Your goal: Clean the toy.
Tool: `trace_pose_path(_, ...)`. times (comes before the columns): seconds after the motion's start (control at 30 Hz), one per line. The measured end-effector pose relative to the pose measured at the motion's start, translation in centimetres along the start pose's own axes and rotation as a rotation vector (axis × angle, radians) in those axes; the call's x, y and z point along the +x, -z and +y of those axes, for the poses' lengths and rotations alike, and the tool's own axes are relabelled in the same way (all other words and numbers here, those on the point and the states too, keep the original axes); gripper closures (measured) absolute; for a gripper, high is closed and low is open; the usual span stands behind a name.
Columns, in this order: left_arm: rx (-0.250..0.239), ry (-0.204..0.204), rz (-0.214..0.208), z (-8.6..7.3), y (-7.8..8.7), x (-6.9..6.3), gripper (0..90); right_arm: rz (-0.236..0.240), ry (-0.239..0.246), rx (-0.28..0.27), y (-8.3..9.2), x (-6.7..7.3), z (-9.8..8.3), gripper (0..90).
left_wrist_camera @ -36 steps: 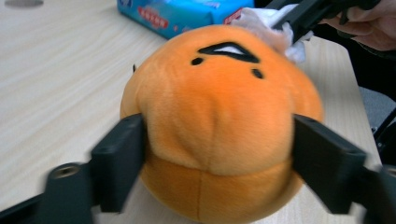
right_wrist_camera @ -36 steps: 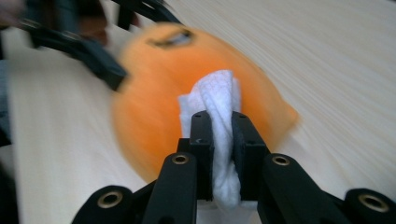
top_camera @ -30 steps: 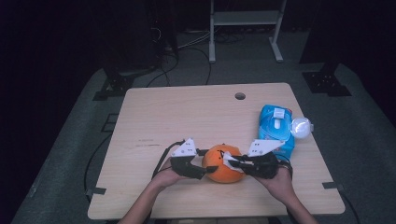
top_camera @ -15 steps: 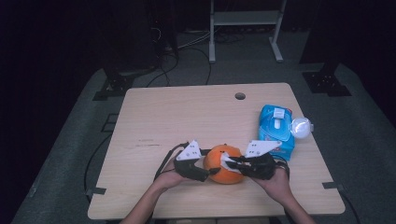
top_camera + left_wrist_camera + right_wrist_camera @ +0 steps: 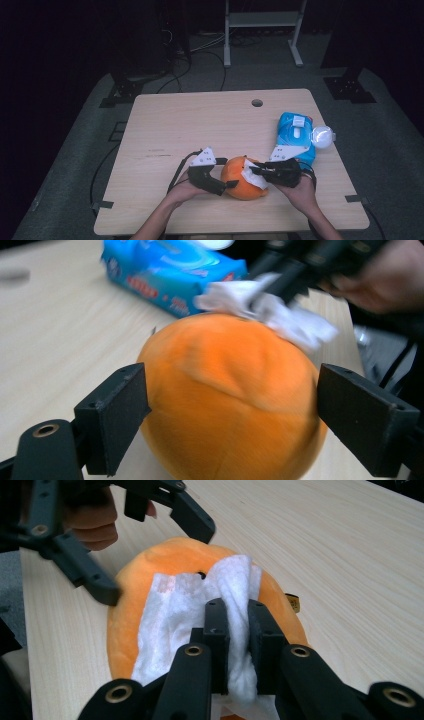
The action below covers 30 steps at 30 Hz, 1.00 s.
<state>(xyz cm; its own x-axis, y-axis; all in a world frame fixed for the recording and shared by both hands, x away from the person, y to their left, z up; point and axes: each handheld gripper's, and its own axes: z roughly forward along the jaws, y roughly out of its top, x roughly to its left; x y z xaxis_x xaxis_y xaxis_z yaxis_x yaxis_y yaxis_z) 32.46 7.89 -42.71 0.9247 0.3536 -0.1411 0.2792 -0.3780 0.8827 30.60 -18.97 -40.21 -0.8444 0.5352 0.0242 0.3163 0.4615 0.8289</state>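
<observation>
The left gripper [image 5: 230, 425] has just been opening, and its jaws stand apart on each side of the orange soft toy [image 5: 227, 395] without pressing it. The right gripper [image 5: 237, 630] pinches a white wipe [image 5: 185, 615] tight and holds it on the toy. The toy sits near the front edge of the table [image 5: 200, 120].

Both grippers are matte black, with square-ended fingers [image 5: 116, 422], brass-ringed screw holes and grey three-cornered top plates.

Near edge of the table [image 5: 165, 125], centre: the plush ball [image 5: 240, 182], with the wipe [image 5: 252, 176] lying on its right side. Left gripper [image 5: 229, 187] just left of it, right gripper [image 5: 256, 171] right. Wipes pack [image 5: 295, 135] sits farther right.
</observation>
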Motion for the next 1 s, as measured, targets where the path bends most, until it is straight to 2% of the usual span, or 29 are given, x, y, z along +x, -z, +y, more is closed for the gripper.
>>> trace_pose_path(0.03, 0.015, -0.021, 0.005, -0.2, -0.1, -0.2, 19.1, -0.004, 0.010, 0.003, -0.1, 0.4, 0.0, 80.0)
trace_pose_path(0.07, 0.015, -0.021, 0.005, -0.2, -0.1, -0.2, 21.8, -0.005, 0.016, 0.004, -0.1, 0.5, 0.0, 80.0)
trace_pose_path(0.1, 0.020, -0.047, 0.014, -0.3, -0.2, -0.3, 21.8, -0.005, 0.016, 0.004, -0.1, 0.5, 0.0, 80.0)
trace_pose_path(0.17, 0.017, -0.055, 0.023, -0.4, -0.1, -0.4, 28.2, -0.033, 0.032, -0.004, 0.0, 0.9, 0.1, 77.6)
trace_pose_path(0.2, 0.017, -0.060, 0.030, -0.4, -0.1, -0.4, 28.2, -0.033, 0.032, -0.004, 0.0, 0.9, 0.1, 77.6)
trace_pose_path(0.23, 0.015, -0.062, 0.031, -0.4, 0.0, -0.3, 29.0, -0.057, 0.064, -0.033, 0.4, 1.4, 0.2, 74.3)
trace_pose_path(0.3, 0.012, -0.062, 0.026, -0.6, 0.0, -0.2, 28.7, -0.102, 0.091, -0.035, 0.6, 1.9, 0.3, 70.6)
trace_pose_path(0.33, 0.012, -0.062, 0.026, -0.6, 0.0, -0.2, 28.4, -0.102, 0.091, -0.035, 0.6, 1.9, 0.3, 70.6)
trace_pose_path(0.37, 0.012, -0.052, 0.024, -0.6, 0.0, -0.1, 28.0, -0.142, 0.116, -0.041, 0.8, 2.2, 0.3, 68.6)
trace_pose_path(0.43, 0.012, -0.049, 0.022, -0.6, 0.0, -0.1, 27.8, -0.156, 0.123, -0.041, 0.8, 2.3, 0.2, 67.4)
trace_pose_path(0.57, 0.012, -0.050, 0.024, -0.5, 0.0, -0.1, 27.6, -0.139, 0.144, -0.054, 0.8, 2.6, 0.1, 71.7)
trace_pose_path(0.63, 0.011, -0.060, 0.026, -0.5, 0.0, -0.1, 27.8, -0.069, 0.148, -0.051, 0.6, 2.8, 0.2, 69.9)
trace_pose_path(0.7, 0.018, -0.073, 0.024, -0.5, 0.0, -0.2, 28.6, -0.030, 0.162, -0.023, 0.1, 3.0, 0.2, 66.1)
trace_pose_path(0.77, 0.013, -0.070, 0.020, -0.6, -0.1, -0.2, 30.1, -0.029, 0.220, -0.008, -0.4, 3.4, 0.0, 59.8)
trace_pose_path(0.8, 0.013, -0.070, 0.020, -0.6, -0.1, -0.2, 30.3, -0.029, 0.220, -0.008, -0.4, 3.4, 0.0, 59.8)
trace_pose_path(0.83, 0.019, -0.079, 0.018, -0.6, 0.0, -0.1, 30.7, -0.052, 0.252, -0.008, -0.6, 3.7, 0.0, 63.0)
trace_pose_path(0.87, 0.019, -0.079, 0.018, -0.6, 0.0, -0.1, 31.2, -0.052, 0.252, -0.008, -0.6, 3.7, 0.0, 63.0)
trace_pose_path(0.9, 0.023, -0.104, 0.024, -0.6, -0.1, -0.3, 32.0, -0.080, 0.283, 0.010, -0.8, 3.9, 0.0, 72.2)
trace_pose_path(0.93, 0.023, -0.104, 0.024, -0.6, -0.1, -0.3, 32.3, -0.080, 0.283, 0.010, -0.8, 3.9, 0.0, 72.2)
trace_pose_path(0.97, 0.021, -0.109, 0.021, -0.5, -0.1, -0.4, 32.3, -0.078, 0.276, 0.023, -0.7, 3.8, 0.2, 75.9)
trace_pose_path(1.0, 0.021, -0.120, 0.019, -0.6, 0.0, -0.4, 32.8, -0.078, 0.250, 0.014, -0.4, 3.5, 0.3, 78.5)
